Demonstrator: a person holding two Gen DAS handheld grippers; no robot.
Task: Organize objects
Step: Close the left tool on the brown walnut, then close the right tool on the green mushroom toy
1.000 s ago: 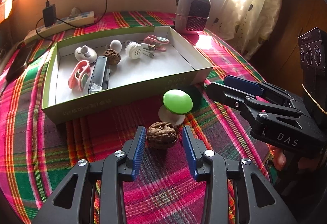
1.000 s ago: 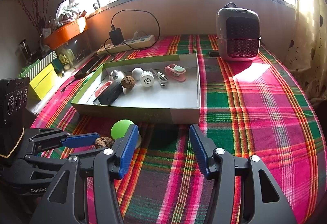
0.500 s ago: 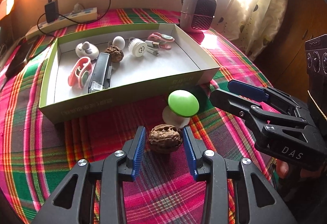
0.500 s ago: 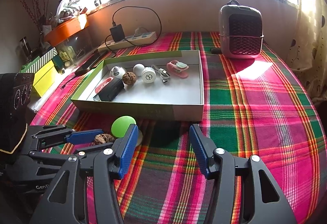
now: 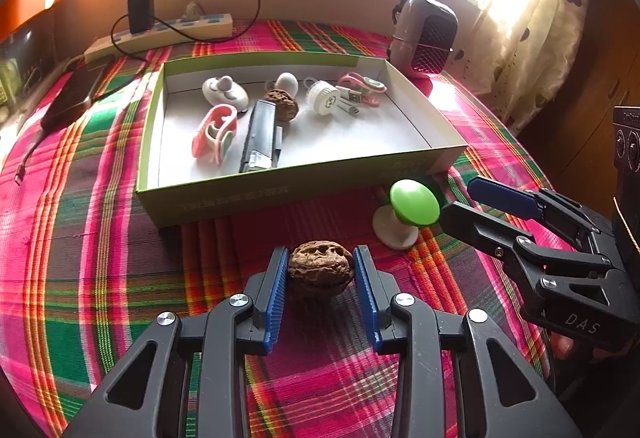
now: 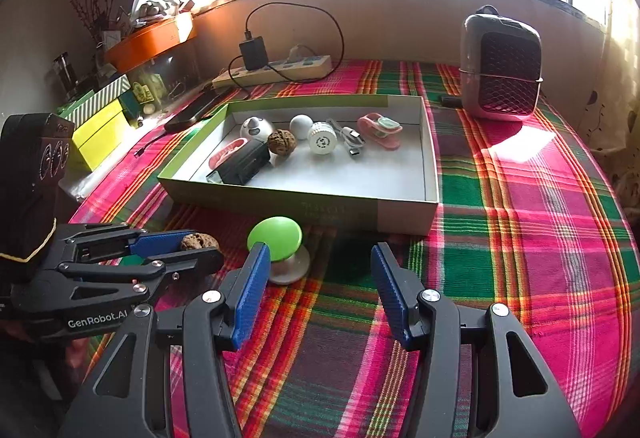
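Observation:
My left gripper (image 5: 320,270) is shut on a brown walnut (image 5: 320,272), both blue pads touching it, just above the plaid cloth; it also shows in the right wrist view (image 6: 199,240). A green-capped mushroom-shaped object (image 5: 412,204) stands to its right, in front of the green-edged box (image 5: 256,194). The box holds another walnut (image 5: 283,103), a black stapler (image 5: 262,136), pink clips and white round items. My right gripper (image 6: 316,278) is open and empty, close to the right of the green cap (image 6: 275,232).
A small grey heater (image 6: 500,66) stands at the back right. A power strip with a charger (image 6: 272,68) and a phone (image 5: 76,92) lie at the back left. Yellow boxes (image 6: 100,126) stand off the left edge. A curtain (image 5: 532,18) hangs at the right.
My left gripper's jaws closed onto the walnut, and the view has shifted so the box now sits farther right. The right gripper stayed open, shifting slightly.

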